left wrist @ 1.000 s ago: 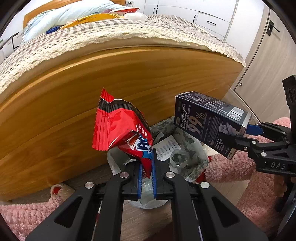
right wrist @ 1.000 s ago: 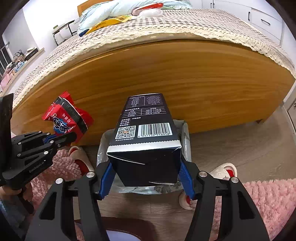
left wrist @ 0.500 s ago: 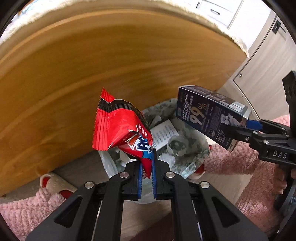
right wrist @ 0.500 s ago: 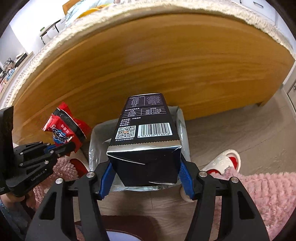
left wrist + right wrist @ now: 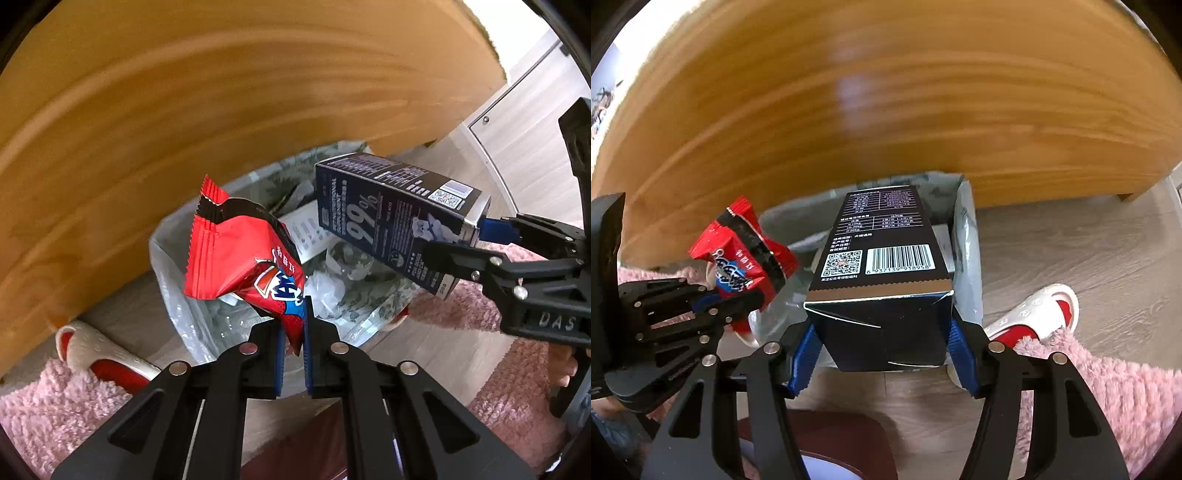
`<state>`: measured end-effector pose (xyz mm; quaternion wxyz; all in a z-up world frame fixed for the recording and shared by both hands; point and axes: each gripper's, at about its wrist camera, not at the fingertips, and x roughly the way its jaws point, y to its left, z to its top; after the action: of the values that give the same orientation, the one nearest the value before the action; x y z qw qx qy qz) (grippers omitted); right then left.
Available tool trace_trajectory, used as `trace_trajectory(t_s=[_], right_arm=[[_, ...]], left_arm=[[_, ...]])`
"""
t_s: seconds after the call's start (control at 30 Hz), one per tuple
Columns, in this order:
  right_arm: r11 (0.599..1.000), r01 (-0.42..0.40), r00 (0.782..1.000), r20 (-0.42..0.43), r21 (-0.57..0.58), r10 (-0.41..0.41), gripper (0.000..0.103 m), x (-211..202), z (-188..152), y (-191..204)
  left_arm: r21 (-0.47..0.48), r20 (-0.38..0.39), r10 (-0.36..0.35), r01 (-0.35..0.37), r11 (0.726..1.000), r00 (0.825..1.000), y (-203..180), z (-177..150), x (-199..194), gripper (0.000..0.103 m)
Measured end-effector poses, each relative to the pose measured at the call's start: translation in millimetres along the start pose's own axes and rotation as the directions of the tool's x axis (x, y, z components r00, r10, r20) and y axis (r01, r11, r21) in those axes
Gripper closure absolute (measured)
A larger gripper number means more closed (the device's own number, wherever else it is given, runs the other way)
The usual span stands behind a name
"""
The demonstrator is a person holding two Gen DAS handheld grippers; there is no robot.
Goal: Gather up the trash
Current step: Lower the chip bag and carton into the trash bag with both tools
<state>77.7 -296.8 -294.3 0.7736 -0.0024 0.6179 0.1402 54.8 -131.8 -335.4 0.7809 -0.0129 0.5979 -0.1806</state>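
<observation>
My left gripper (image 5: 293, 325) is shut on the lower corner of a red snack wrapper (image 5: 240, 258), which hangs over the left part of a trash bin lined with a clear bag (image 5: 177, 291). My right gripper (image 5: 882, 350) is shut on a dark blue carton (image 5: 882, 266) with a barcode, held over the same bin's bag (image 5: 967, 236). In the left wrist view the carton (image 5: 391, 218) and the right gripper (image 5: 476, 240) hang above the bin's right side. The right wrist view shows the wrapper (image 5: 746, 254) in the left gripper (image 5: 735, 299). Crumpled wrappers and paper lie inside the bin.
The bin stands on a wood floor (image 5: 1071, 251) against the wooden bed footboard (image 5: 886, 110). White and red slippers (image 5: 1034, 314) (image 5: 96, 354) lie at either side of it. A pink fluffy rug (image 5: 1108, 387) covers the near floor. A cabinet front (image 5: 535, 122) is at right.
Both grippers have sunk and tipped downward toward the bin, carrying the wrapper and the carton. The bed top has left view; the bin's opening now fills more of both views.
</observation>
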Motion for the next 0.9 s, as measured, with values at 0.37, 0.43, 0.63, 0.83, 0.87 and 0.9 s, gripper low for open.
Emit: trace_trajectory(t_s=[0.37, 0.43, 0.63, 0.83, 0.87, 0.9], right_arm=[[0.98, 0.07, 0.984, -0.147, -0.186, -0.098, 0.043, 56, 26, 8], [0.98, 0.067, 0.98, -0.172, -0.189, -0.1, 0.043, 66, 32, 4], [0.975, 0.11, 0.974, -0.173, -0.193, -0.144, 0.043, 83, 39, -5], [0.981, 0.099, 0.981, -0.151, -0.165, -0.124, 0.043, 87, 40, -15], [0.98, 0.105, 0.983, -0.132, -0.17, -0.129, 0.043, 83, 40, -9], [0.978, 0.111, 0.984, -0.116, -0.178, -0.133, 0.044, 81, 39, -9]], left_arm=[[-0.037, -0.103, 0.005, -0.008, 0.999, 0.995, 7, 9, 45, 0.098], [-0.047, -0.114, 0.008, -0.013, 0.999, 0.993, 12, 9, 50, 0.098], [-0.057, -0.14, 0.01, -0.018, 0.998, 0.99, 14, 11, 63, 0.098], [-0.063, -0.151, -0.002, -0.007, 0.998, 0.988, 17, 18, 74, 0.098], [-0.062, -0.151, -0.002, -0.008, 0.998, 0.988, 16, 20, 76, 0.098], [-0.06, -0.151, -0.001, -0.008, 0.998, 0.989, 17, 21, 76, 0.098]])
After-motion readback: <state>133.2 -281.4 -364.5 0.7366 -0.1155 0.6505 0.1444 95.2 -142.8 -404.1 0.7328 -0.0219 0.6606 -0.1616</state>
